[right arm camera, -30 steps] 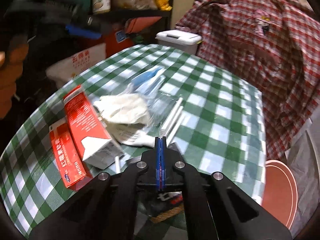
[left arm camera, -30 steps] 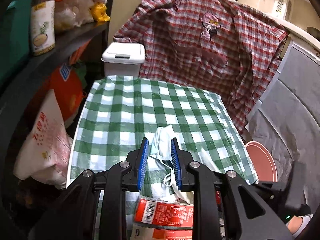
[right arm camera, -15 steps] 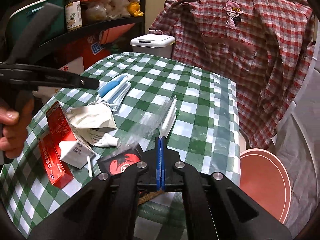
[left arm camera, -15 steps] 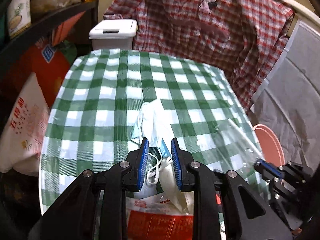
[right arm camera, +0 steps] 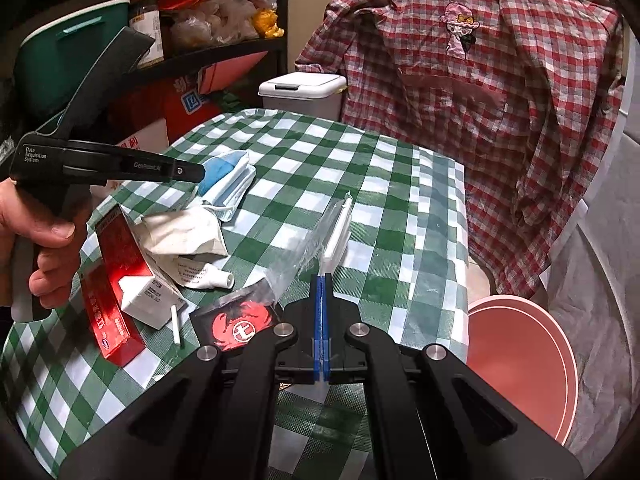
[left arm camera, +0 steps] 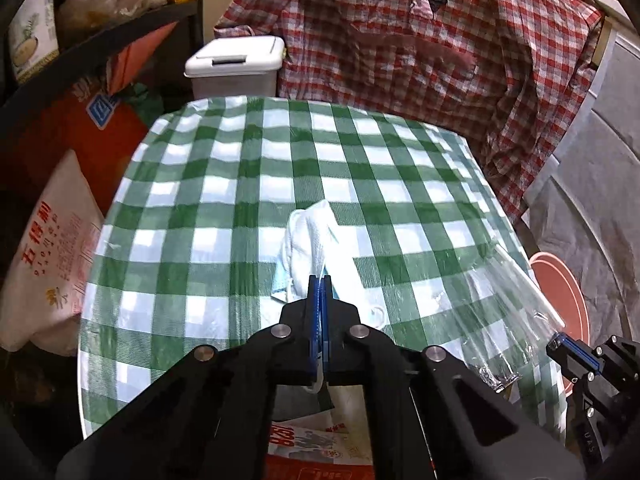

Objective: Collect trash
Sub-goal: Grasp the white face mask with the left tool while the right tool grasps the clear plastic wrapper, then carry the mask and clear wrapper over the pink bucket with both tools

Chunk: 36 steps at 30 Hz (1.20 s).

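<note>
A white and blue face mask (left arm camera: 308,236) lies on the green checked table (left arm camera: 224,184). My left gripper (left arm camera: 320,278) is closing on the mask's near edge; its blue pads meet with a white ear loop pinched between them. In the right wrist view the left gripper (right arm camera: 199,172), held by a hand, sits over the mask (right arm camera: 234,184). My right gripper (right arm camera: 322,276) is shut on the end of a clear plastic wrapper (right arm camera: 334,232) with white straws inside, held up off the cloth. The left wrist view shows that right gripper (left arm camera: 554,345) and wrapper (left arm camera: 500,300) at the right.
Red cartons (right arm camera: 120,276), crumpled paper (right arm camera: 180,232), a white tube (right arm camera: 208,278) and a black packet with a red crab logo (right arm camera: 240,322) lie near the table's front. A white lidded bin (right arm camera: 302,88) stands behind, a red round basin (right arm camera: 520,360) to the right, a plaid shirt (right arm camera: 480,100) beyond.
The left gripper's jaws went from apart around the mask to shut on it, and it sank toward the table. The right gripper carried the wrapper up and to the right.
</note>
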Tool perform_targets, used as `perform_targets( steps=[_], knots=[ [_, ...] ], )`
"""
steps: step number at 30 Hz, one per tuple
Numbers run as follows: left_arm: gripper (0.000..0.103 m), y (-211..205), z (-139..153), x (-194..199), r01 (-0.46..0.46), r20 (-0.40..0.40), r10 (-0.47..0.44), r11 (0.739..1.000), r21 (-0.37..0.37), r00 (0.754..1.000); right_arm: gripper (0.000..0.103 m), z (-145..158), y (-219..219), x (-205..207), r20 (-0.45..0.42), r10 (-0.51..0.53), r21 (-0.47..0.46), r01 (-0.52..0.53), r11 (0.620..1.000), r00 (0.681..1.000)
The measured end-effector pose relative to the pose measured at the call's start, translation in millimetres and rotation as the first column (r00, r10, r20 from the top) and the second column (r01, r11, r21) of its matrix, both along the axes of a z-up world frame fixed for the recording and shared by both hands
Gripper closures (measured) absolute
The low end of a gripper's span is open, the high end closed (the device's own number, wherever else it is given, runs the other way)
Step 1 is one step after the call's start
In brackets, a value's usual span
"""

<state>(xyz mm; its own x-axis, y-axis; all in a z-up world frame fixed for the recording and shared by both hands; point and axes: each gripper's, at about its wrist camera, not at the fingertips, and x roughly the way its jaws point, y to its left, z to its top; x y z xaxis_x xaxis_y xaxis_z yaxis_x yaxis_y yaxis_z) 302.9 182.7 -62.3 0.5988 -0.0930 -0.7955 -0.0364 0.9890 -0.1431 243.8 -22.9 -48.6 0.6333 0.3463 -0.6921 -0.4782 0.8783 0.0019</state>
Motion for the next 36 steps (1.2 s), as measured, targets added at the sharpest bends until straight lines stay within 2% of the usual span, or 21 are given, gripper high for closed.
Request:
perform_targets(
  steps=[12,22,36],
  knots=[
    [0.102,-4.3,39.3,-19.3,-0.017,0.102,0.017,1.000,0.003,0.995,0.103,31.5,-17.5,-14.3,0.061,-0.020,0.049,0.017,0.999,0.998],
    [0.102,-24.3,75.3,-50.6,-0.042,0.205,0.045,0.999,-0.019,0.978,0.103,62.2,-37.5,-30.5,0.115,-0.057,0.103,0.045,0.994,0.992],
    [0.102,-63.7,109.2,-84.2,0.003,0.281,0.011,0.999,-0.048,0.960,0.103,96.6,-84.4,-51.3,0.166,-0.146,0.162,0.119,0.980,0.975]
  ],
)
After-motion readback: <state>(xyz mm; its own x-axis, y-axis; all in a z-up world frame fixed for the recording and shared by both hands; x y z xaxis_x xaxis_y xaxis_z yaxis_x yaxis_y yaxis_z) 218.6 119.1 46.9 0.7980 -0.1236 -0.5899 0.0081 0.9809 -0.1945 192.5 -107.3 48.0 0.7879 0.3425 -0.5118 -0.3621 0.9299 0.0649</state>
